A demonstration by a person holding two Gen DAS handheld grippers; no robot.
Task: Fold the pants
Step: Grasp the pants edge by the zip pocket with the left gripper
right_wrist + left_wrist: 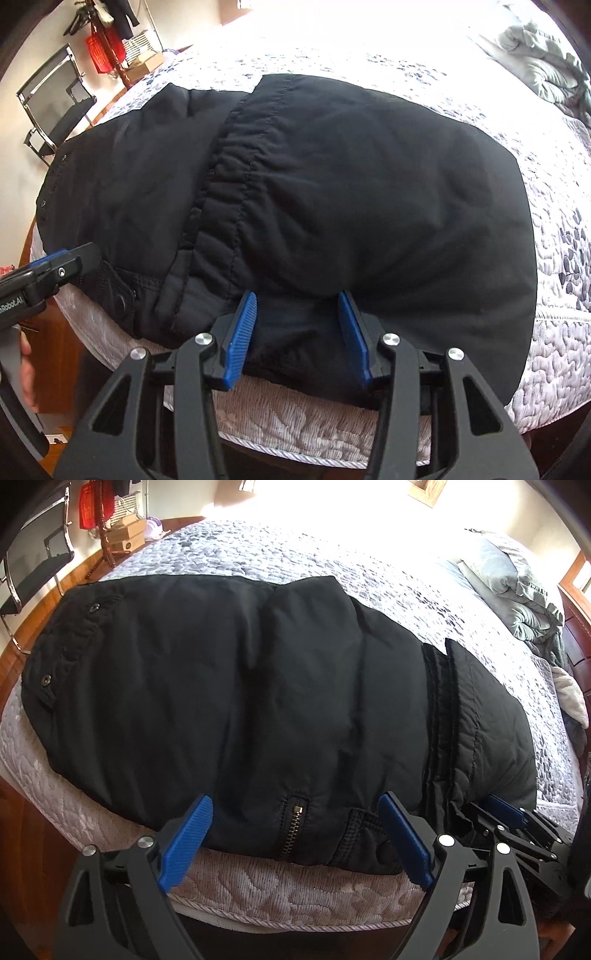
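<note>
Black pants [258, 701] laid folded on bed [258, 886], near edge framed by spread jaws of left gripper [295, 845], right gripper [299, 336] likewise released, fabric between its jaws

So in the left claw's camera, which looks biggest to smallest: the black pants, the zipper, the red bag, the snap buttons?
1. Black pants, by far.
2. Red bag, though it hangs far off, so its true size is unsure.
3. Zipper, close to the camera.
4. Snap buttons, each tiny; the two look alike.

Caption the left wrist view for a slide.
Open left gripper at the near edge of black pants on a quilted bed.
</note>
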